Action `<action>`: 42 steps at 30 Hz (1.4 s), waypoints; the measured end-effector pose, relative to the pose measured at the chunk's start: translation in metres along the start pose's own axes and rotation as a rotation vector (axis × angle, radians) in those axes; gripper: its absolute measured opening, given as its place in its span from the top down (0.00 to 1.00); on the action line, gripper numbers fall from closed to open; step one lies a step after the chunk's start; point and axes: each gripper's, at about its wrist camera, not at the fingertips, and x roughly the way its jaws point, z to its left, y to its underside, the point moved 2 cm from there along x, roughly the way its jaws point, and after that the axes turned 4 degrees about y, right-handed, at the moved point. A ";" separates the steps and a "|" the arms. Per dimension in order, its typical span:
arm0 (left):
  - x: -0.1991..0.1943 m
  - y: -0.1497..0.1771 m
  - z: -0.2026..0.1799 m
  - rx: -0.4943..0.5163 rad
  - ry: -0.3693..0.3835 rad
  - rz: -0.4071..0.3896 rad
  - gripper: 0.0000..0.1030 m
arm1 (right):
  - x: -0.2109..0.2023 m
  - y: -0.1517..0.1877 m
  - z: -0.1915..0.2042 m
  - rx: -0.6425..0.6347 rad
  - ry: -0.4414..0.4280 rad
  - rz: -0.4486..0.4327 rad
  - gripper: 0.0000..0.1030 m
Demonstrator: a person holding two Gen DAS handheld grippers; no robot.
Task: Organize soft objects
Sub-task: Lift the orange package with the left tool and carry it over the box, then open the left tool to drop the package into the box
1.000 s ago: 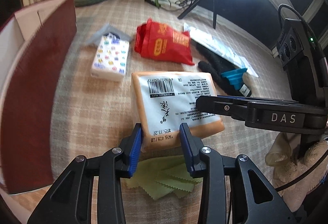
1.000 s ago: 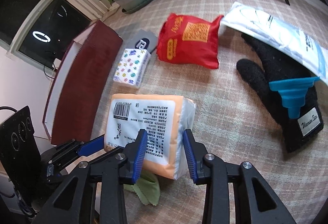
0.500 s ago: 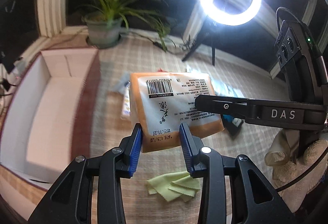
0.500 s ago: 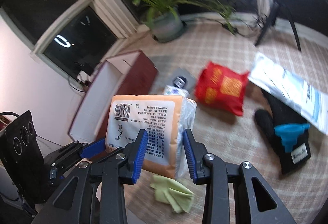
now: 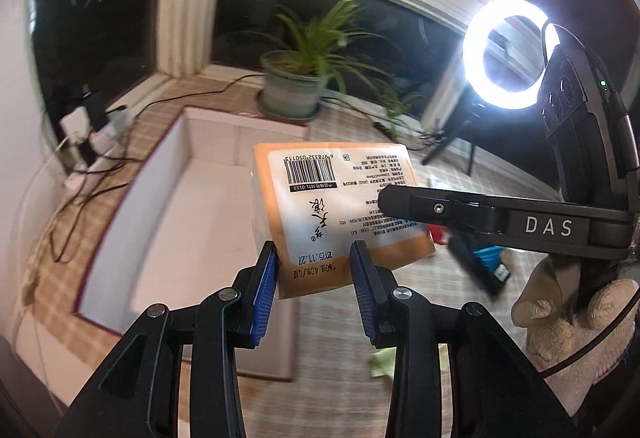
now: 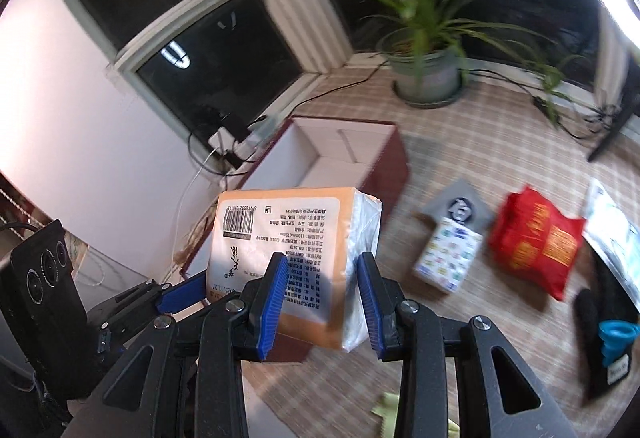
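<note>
An orange tissue pack [image 5: 340, 205] with a white barcode label is held in the air by both grippers. My left gripper [image 5: 314, 278] is shut on its near edge. My right gripper [image 6: 322, 298] is shut on its near right corner [image 6: 296, 266]. The pack hangs above the near part of an open dark-red box with a white inside [image 5: 192, 222], which also shows in the right wrist view [image 6: 344, 149]. On the mat lie a patterned tissue pack [image 6: 448, 258], a red bag [image 6: 536, 242] and a black glove with a blue funnel [image 6: 608, 334].
A potted plant [image 5: 296, 81] stands behind the box. A ring light [image 5: 508, 53] on a tripod is at the far right. A power strip and cables [image 5: 88, 141] lie left of the box. A green cloth [image 5: 384, 362] lies on the mat below.
Both grippers have lifted the orange pack off the mat and carried it left, from beside the box to above it. The views tilted up toward the windows.
</note>
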 end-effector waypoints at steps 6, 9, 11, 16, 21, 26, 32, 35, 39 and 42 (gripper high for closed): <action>-0.005 0.005 0.039 -0.052 -0.050 0.016 0.66 | 0.040 -0.006 0.028 -0.034 -0.020 0.047 0.68; -0.002 0.009 0.056 -0.073 -0.065 0.033 0.66 | 0.059 -0.007 0.036 -0.032 -0.028 0.074 0.68; 0.001 0.011 0.066 -0.084 -0.074 0.046 0.66 | 0.072 -0.007 0.039 -0.031 -0.030 0.093 0.68; 0.005 0.015 0.083 -0.111 -0.076 0.065 0.66 | 0.092 -0.009 0.049 -0.038 -0.018 0.107 0.68; 0.001 0.014 0.089 -0.122 -0.071 0.057 0.66 | 0.094 -0.010 0.052 -0.041 -0.022 0.104 0.68; 0.002 0.014 0.095 -0.134 -0.073 0.059 0.66 | 0.098 -0.010 0.054 -0.043 -0.022 0.108 0.66; 0.000 0.014 0.096 -0.132 -0.088 0.055 0.67 | 0.094 -0.008 0.054 -0.042 -0.026 0.091 0.61; -0.004 0.014 0.095 -0.137 -0.091 0.045 0.67 | 0.087 -0.007 0.057 -0.055 -0.025 0.076 0.61; -0.009 0.014 0.091 -0.144 -0.085 0.030 0.67 | 0.073 -0.003 0.059 -0.081 -0.028 0.051 0.57; -0.013 0.015 0.087 -0.159 -0.061 0.017 0.67 | 0.060 0.001 0.055 -0.088 -0.021 0.032 0.56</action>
